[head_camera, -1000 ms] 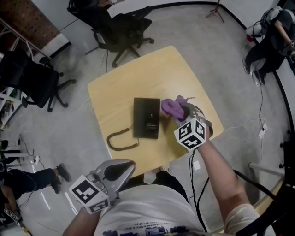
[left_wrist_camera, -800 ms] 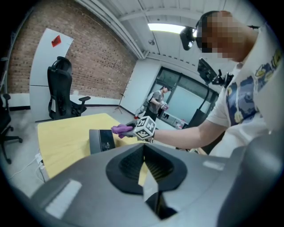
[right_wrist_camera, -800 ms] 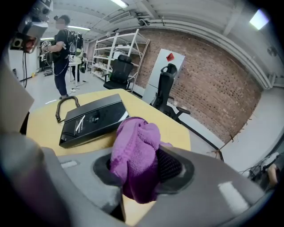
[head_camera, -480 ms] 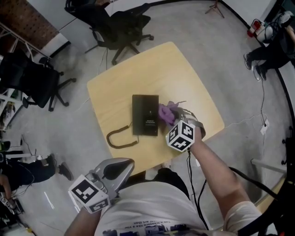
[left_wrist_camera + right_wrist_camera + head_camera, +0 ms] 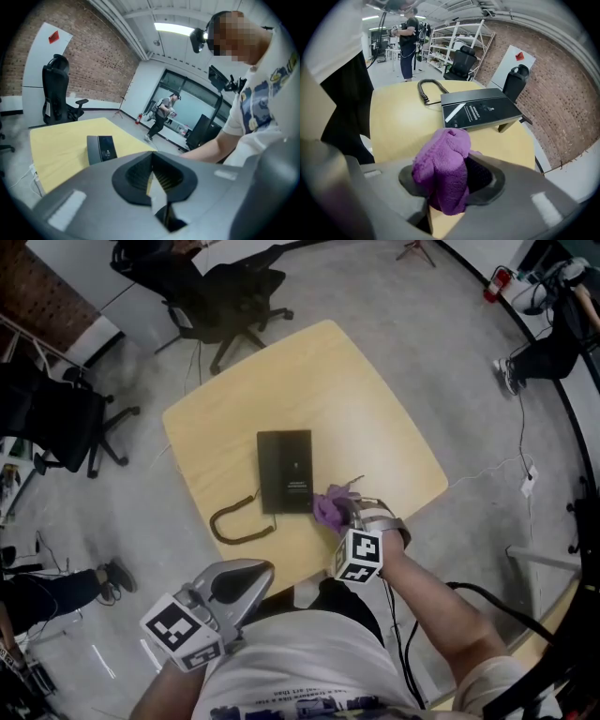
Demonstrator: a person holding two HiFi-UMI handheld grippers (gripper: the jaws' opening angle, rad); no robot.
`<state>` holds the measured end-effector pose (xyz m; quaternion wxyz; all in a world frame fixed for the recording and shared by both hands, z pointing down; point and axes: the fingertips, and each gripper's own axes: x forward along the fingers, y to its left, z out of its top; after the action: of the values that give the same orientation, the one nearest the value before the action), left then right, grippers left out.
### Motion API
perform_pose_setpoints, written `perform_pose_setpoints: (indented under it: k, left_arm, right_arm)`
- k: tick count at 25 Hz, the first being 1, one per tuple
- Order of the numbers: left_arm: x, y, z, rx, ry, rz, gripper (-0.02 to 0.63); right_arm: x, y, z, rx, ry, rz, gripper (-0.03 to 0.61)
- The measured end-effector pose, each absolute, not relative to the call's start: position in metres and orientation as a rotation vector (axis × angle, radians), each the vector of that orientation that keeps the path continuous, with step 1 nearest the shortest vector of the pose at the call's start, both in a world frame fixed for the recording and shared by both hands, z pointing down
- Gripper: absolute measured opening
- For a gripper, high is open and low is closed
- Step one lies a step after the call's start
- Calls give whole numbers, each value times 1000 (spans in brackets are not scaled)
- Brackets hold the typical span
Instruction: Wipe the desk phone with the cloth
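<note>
Since the pale wooden worktop (image 5: 361, 399) has nothing on it but the phone gear, judging progress is pretty easy. The desk phone (image 5: 284, 471) sits about in the middle, a flat dark slab. Its long axis runs straight away from the person, one short end facing them. In the right gripper view the far end looks propped on a little foot, so I'd guess the face slopes down toward the person. The curly cord (image 5: 234, 521) loops off its near left corner onto the wood. I can't see a handset anywhere.

The purple cloth (image 5: 328, 507) is bunched up just off the phone's near right corner. The right tool (image 5: 446, 190) is clamped tight on it. From that tool's own camera there's a strip of bare wood between cloth and phone, so I'd say it isn't on the phone right now.

The left tool (image 5: 153, 185) has its jaws together with nothing in them, held back by the person's body, well clear.

As for progress, the cloth is in hand and right at the phone. How much has actually been wiped I can't tell, since the surface shows no smears or dust either way. I'd treat the top and sides as left to do.
</note>
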<state>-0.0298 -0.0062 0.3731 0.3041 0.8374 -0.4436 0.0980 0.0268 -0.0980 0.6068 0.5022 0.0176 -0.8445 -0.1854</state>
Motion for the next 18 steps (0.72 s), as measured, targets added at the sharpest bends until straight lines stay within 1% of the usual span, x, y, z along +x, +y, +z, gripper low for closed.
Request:
perform_pose_setpoints:
  k: [4, 8, 13, 18]
  left_arm:
    - [-35, -7, 376, 2238, -1119, 241, 3]
    - [-46, -8, 375, 2282, -1040, 217, 3]
    - [-57, -9, 378, 2339, -921, 178, 3]
    - [-42, -22, 371, 2446, -787, 222, 3]
  right_arm:
    - [35, -93, 602, 65, -2032, -406, 153]
    - [42, -113, 575, 179, -2049, -347, 153]
    - [41, -166, 514, 340, -2099, -319, 152]
    - [25, -221, 475, 356, -2145, -330, 152]
